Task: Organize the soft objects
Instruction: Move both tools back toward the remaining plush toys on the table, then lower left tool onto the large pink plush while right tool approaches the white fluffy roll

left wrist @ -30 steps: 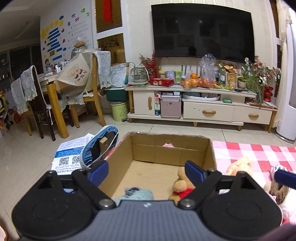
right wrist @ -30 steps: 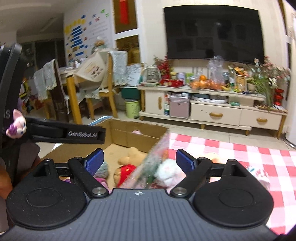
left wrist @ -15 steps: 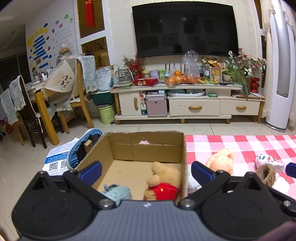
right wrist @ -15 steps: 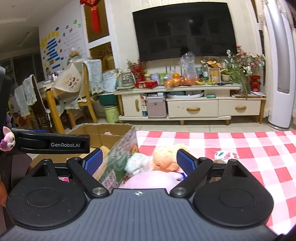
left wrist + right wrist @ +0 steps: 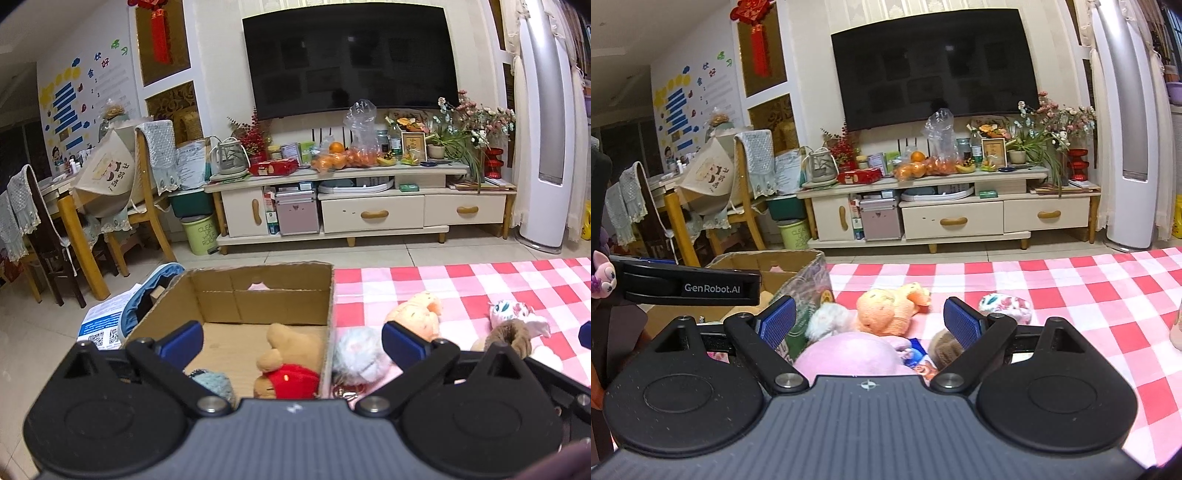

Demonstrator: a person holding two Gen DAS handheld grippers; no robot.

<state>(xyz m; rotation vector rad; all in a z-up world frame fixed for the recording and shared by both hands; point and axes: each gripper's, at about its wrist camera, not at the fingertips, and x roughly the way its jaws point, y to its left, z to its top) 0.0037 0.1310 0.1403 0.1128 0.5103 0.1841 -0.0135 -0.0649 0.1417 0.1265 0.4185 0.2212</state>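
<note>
Both grippers empty, fingers spread wide. Left gripper [image 5: 291,341] hangs over the right wall of the cardboard box [image 5: 330,295], one finger above the box floor, the other above the red-and-white checked cloth [image 5: 480,280]. Right gripper [image 5: 870,319] sits low over the toy cluster, just right of the box.

In the box: a tan bear in a red shirt [image 5: 291,363] against the right wall, and a pale blue knitted thing [image 5: 214,382] near the front.

Still out on the cloth: a grey-white fluffy toy [image 5: 356,356] touching the box's outer wall, an orange plush [image 5: 886,308] just beyond it, a white toy with a floral print [image 5: 1004,306] farther right, a brown furry toy [image 5: 511,332] beside that, and a large pink plush [image 5: 849,352] directly under the right gripper.

Step in hand, as I judge it: the right gripper picks the next toy.
- Pink plush is nearest, already between the fingers; take it first.
- It looks bulky and rounded. Come down over its middle and close deep, so the pads bite into stuffing, not surface fuzz.
- Lift straight up before swinging left; the box wall stands close.
- Keep the left gripper out of the carry path, since it hovers at that same wall.
- Release over the open floor behind the bear.
</note>
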